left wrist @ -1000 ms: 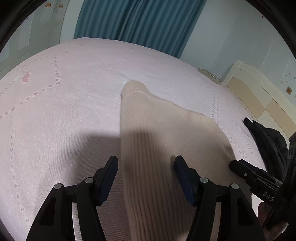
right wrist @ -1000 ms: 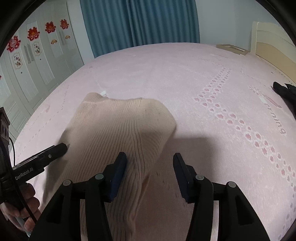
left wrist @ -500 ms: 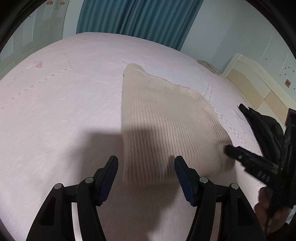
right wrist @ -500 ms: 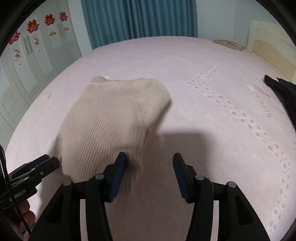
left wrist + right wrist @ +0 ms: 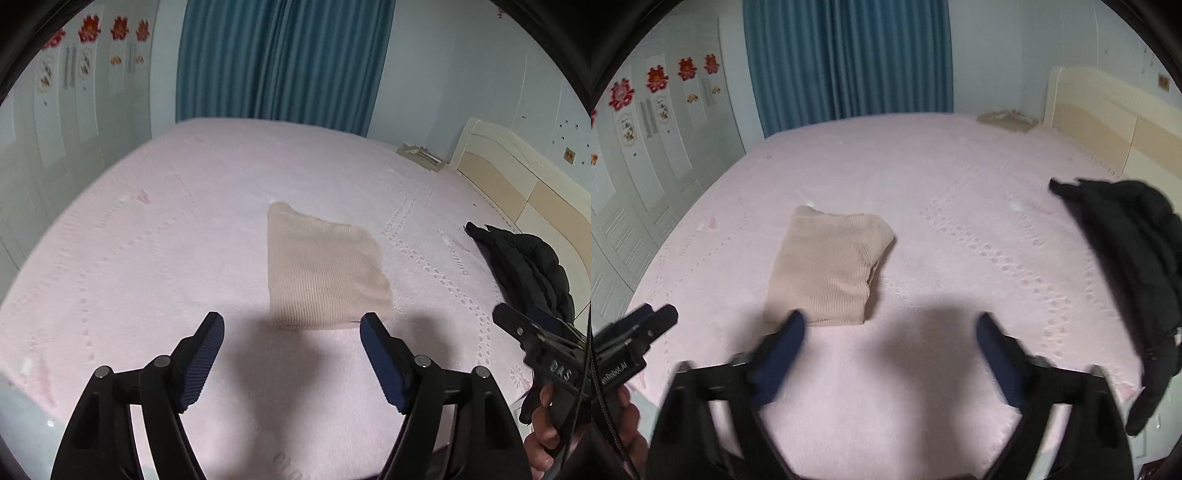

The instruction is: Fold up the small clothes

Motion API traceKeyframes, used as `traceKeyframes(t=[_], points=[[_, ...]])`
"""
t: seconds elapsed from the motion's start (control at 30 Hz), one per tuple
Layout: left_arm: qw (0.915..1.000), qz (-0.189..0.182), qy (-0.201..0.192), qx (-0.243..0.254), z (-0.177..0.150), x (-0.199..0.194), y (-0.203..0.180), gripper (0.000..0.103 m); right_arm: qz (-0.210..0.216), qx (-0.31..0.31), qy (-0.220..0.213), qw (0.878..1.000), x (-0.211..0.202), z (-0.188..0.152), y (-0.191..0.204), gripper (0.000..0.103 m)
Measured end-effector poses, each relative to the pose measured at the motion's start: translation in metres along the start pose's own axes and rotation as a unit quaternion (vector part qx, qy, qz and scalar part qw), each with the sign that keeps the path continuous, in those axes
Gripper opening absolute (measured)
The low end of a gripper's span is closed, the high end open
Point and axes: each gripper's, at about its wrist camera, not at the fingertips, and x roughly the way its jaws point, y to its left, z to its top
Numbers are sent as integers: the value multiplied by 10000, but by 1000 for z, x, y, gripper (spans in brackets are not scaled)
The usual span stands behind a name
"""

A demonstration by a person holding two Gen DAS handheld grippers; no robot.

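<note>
Folded garment (image 5: 325,273): beige ribbed knit, lying flat as a compact rectangle on the pink bed (image 5: 147,258); in the left wrist view it sits at 12 o'clock from the fingers, clear of both.
Left gripper (image 5: 291,338): raised above the bed and pitched downward; fingers (image 5: 207,347) opening, nothing between them.
Right gripper (image 5: 888,334): likewise above the bed, tilted down; fingers (image 5: 783,343) blurred, spreading wide, empty; the garment lies at 11 o'clock.
Right hand (image 5: 543,435): wrapped round its handle, at 3 o'clock in the left view.
Black jacket (image 5: 1126,240): heaped at 2 o'clock, near the headboard (image 5: 1108,107).
</note>
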Motion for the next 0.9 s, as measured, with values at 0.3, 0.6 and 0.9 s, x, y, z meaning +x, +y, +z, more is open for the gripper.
traceKeyframes(t=[0.3,0.6,0.9], points=[[9987,421,-92,266,-17,-60,-15,76,-66,-166,-37,9998,-60,-26,-6,103],[9986,372,-214,307,-35,-88,-17,76,16,-155,-47,9999,-77,-41,-7,103],[9979,434,-394,271,-34,-99,-18,76,16,-207,-102,9997,-85,-43,-6,103]])
